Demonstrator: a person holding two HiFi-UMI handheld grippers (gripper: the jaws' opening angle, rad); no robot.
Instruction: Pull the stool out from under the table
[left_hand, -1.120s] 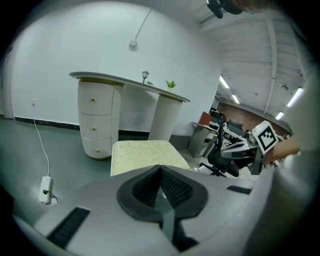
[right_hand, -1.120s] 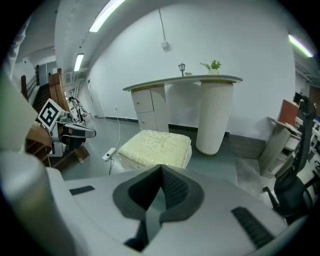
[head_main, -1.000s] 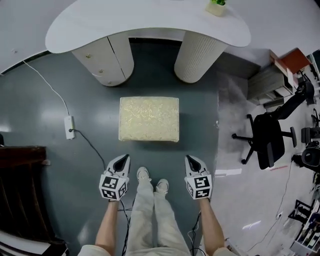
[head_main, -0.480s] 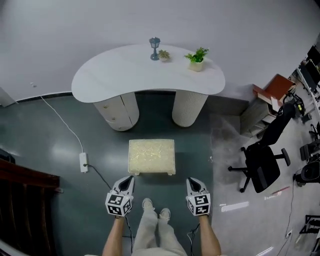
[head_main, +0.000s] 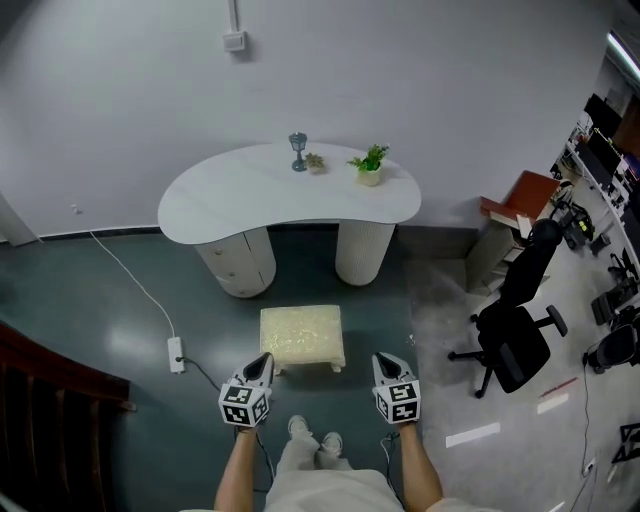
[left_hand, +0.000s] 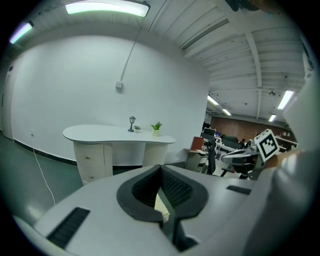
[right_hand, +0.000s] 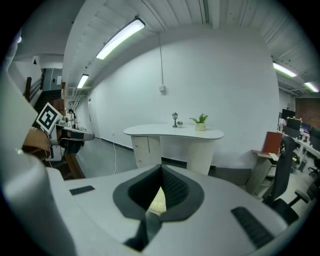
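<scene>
Dark green floor (head_main: 120, 320) carries the cream stool (head_main: 302, 337), which stands clear of the white desk (head_main: 290, 190) with its long axis crosswise. It lies just ahead, between the left hand-held gripper (head_main: 261, 360), slightly nearer, and the right hand-held gripper (head_main: 385, 361). Both are closed and empty.

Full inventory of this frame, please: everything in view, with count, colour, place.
table: 1, white, against the wall
lantern ornament: 1, blue-grey, on the table
small potted plant: 1, green, beside the ornament
large potted plant: 1, green, table's right part
stool: 1, cream, floor, out in front of the table
power strip: 1, white, floor left of the stool
office chair: 1, black, far right
left gripper: 1, white, shut, empty, near stool's left corner
right gripper: 1, white, shut, empty, right of the stool
</scene>
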